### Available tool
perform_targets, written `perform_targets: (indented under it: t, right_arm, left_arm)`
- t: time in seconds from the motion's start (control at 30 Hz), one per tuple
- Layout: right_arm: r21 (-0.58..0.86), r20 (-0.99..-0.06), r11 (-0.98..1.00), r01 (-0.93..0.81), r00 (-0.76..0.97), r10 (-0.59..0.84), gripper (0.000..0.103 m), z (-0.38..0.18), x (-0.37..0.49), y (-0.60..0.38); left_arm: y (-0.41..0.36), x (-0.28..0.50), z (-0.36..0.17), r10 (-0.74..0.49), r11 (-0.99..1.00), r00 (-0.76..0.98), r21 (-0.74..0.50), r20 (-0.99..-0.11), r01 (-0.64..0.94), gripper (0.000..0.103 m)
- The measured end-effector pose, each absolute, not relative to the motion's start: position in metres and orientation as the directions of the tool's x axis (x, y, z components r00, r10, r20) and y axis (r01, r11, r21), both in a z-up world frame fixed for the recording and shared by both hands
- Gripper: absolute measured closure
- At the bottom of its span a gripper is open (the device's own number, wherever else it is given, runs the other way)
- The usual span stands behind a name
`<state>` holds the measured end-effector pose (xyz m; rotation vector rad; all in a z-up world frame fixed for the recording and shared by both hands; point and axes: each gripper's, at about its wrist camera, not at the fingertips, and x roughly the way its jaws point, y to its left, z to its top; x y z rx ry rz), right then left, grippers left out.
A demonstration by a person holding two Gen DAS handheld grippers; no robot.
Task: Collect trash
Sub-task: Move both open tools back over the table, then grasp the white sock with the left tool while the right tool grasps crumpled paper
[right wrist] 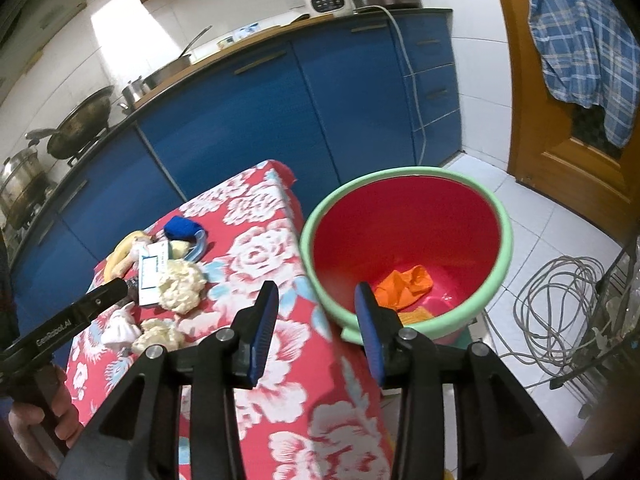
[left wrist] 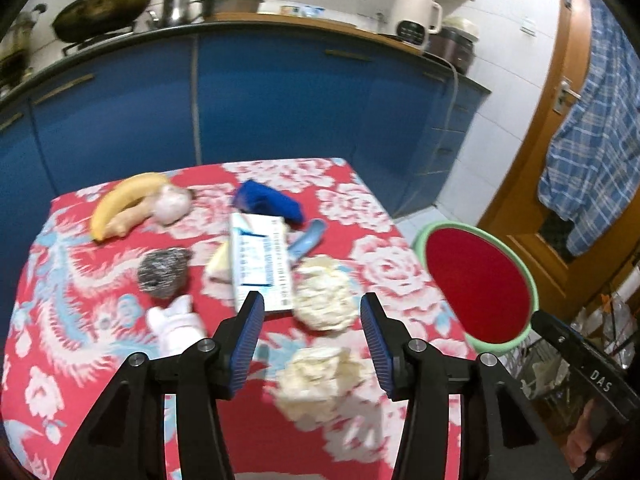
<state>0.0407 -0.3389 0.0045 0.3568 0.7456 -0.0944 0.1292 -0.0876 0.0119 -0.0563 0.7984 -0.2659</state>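
Left hand-held gripper (left wrist: 312,304): jaws spread, nothing between them, held above the near part of the counter (left wrist: 72,280), which carries a red floral cloth. Directly ahead of its fingertips lie two crumpled paper wads: the far wad (left wrist: 325,293) sits beside the box (left wrist: 260,262), the near wad (left wrist: 318,384) lies closer to the near edge. Neither wad touches the fingers.

Right hand-held gripper (right wrist: 316,300): jaws spread, empty, held over the counter's right edge next to the bucket (right wrist: 496,280).

Bucket: red inside with a green rim, standing off the counter's right edge. Orange trash (right wrist: 404,284) lies at its bottom.

Other items on the counter:
- Banana (left wrist: 124,200), toward the far left corner, with a pale round item (left wrist: 173,203) just beside it.
- Steel scourer (left wrist: 163,266), left of the box.
- White item (left wrist: 176,322), near the left gripper's left finger; identity unclear because of blur.
- Blue cloth (left wrist: 266,200), behind the box toward the far edge.
- Light-blue item (left wrist: 308,236), partly hidden at the box's right side.

Left view is motion-blurred; fine detail on the box print is unreadable.
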Motion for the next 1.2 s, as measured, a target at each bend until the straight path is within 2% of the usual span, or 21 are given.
perform_targets:
  t: [0.37, 0.77, 1.13, 1.2]
  right_arm:
    - [0.273, -0.692, 0.948, 0.165, 0.718, 0.074, 0.059, 0.003, 0.048, -0.308]
    - [0.254, -0.711, 0.957, 0.139, 0.698, 0.087, 0.059, -0.001, 0.056, -0.284]
    - [0.246, -0.727, 0.961, 0.126, 0.680, 0.096, 0.059, -0.007, 0.062, -0.271]
    - [0.242, -0.729, 0.963, 0.117, 0.677, 0.101, 0.059, -0.008, 0.063, -0.266]
  left_arm:
    - [-0.039, 0.134, -0.006, -0.160, 0.987, 0.672, -0.136, -0.723, 0.088, 0.043]
    - [-0.017, 0.144, -0.034, -0.114, 0.992, 0.629, -0.126, -0.769, 0.025, 0.042]
    - [-0.011, 0.152, -0.054, -0.163, 0.982, 0.589, -0.185, -0.791, 0.023, 0.043]
    - [-0.009, 0.152, -0.054, -0.172, 0.981, 0.591, -0.195, -0.788, 0.027, 0.048]
